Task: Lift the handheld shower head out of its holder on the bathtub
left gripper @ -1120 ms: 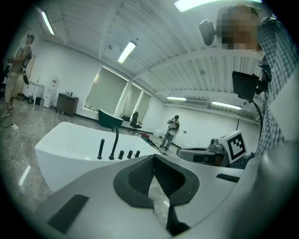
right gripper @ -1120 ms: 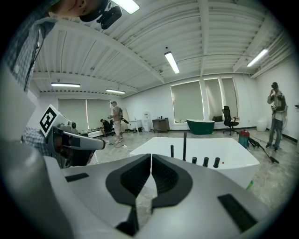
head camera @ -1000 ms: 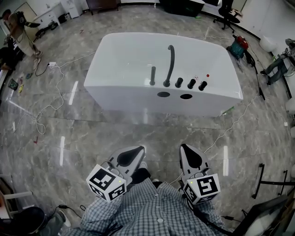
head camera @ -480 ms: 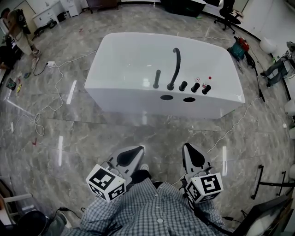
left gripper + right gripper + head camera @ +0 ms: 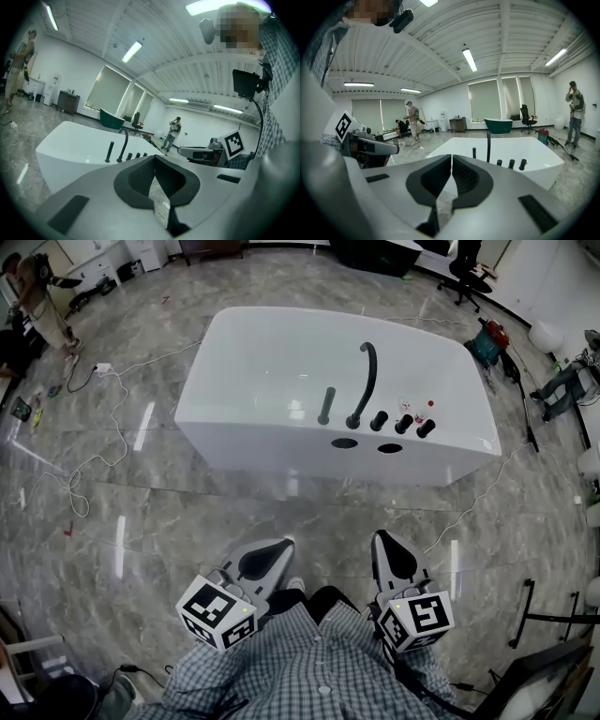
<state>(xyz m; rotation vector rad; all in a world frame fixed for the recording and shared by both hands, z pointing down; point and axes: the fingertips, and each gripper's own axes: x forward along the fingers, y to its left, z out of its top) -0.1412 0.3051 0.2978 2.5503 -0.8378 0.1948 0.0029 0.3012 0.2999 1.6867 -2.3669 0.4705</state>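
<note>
Step in hand: the walk-up to the bathtub (image 5: 272, 343). As I judge it, no reach has begun, since both tongs hang close to the body and well apart from the tub.
Shower head: the short black upright rod (image 5: 326, 406) sits in its holder on the tub's near deck, just left of the tall curved spout (image 5: 366, 376). Three black knobs (image 5: 403, 424) stand to the spout's right.
Left tongs (image 5: 283, 544): pressed together, with nothing between them.
Right tongs (image 5: 379, 538): also pressed together and empty.
Which hand: the rod is the leftmost fitting, so the left tongs look the natural choice, with the right held off.
Before the grasp: spread the tongs well ahead of arrival, because shut they would only knock the rod.
Grip: pinch the upper shaft from the side away from the spout.
Lift: pull straight up along the rod, since a tilt would likely bind it in the holder.
Hose: none shows here, but one probably trails below, so lift slowly.
Footing: a cable (image 5: 469, 498) crosses the glossy floor (image 5: 281, 502) near the tub.
</note>
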